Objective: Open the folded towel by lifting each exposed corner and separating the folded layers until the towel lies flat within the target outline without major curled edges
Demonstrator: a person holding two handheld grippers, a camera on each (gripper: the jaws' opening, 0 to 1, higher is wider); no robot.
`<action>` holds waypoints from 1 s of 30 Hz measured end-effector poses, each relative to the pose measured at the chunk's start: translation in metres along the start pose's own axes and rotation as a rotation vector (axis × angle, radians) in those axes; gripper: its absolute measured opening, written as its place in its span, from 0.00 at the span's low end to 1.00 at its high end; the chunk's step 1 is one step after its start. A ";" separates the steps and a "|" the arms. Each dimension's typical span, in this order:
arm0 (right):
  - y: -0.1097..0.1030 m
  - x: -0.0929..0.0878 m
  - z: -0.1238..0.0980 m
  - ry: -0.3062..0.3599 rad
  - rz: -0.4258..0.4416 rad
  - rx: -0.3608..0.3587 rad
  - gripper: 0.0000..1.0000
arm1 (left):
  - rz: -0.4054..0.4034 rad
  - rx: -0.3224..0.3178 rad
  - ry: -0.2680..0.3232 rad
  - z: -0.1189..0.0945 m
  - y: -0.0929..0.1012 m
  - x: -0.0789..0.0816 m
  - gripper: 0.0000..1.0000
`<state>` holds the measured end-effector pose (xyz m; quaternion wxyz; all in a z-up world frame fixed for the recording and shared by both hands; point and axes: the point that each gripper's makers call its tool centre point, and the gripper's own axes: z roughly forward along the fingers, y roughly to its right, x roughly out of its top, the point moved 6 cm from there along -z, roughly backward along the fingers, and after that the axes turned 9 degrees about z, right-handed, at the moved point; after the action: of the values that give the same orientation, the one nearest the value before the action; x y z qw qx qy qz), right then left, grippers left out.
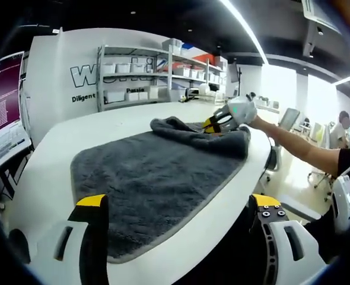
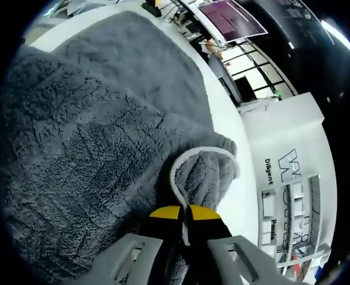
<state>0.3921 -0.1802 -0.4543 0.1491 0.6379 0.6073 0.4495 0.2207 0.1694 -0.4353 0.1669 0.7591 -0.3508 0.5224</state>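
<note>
Grey towel (image 1: 157,178) spread over the white table (image 1: 56,148), far edge bunched up where the right gripper (image 1: 218,123) pinches it. Left gripper (image 1: 178,217) open, near side.

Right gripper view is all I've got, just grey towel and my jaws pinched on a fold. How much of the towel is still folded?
Observer: In the left gripper view most of the towel lies flat on the white table; only the far end is bunched, where the right gripper holds it.
Operator: Where's the left gripper?
Observer: The left gripper hovers at the towel's near edge with its jaws wide apart, holding nothing.
Operator: Is my pinch on a corner?
Observer: From your view, the right gripper is shut on a rolled corner with a pale hem. The left gripper view cannot confirm how many layers are caught.
</note>
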 end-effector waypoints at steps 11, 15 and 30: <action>0.046 -0.012 -0.047 -0.022 0.168 -0.212 0.00 | 0.000 0.010 -0.003 -0.002 -0.004 0.000 0.96; 0.067 -0.028 -0.065 -0.050 0.255 -0.269 0.00 | 0.000 0.013 -0.008 -0.002 -0.003 -0.002 0.96; 0.129 -0.118 -0.085 -0.238 0.423 -0.402 0.00 | 0.006 0.012 -0.010 -0.001 -0.005 0.001 0.95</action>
<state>0.4271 -0.3459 -0.3584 0.2454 0.7558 0.3383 0.5040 0.2238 0.1726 -0.4333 0.1590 0.7616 -0.3506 0.5213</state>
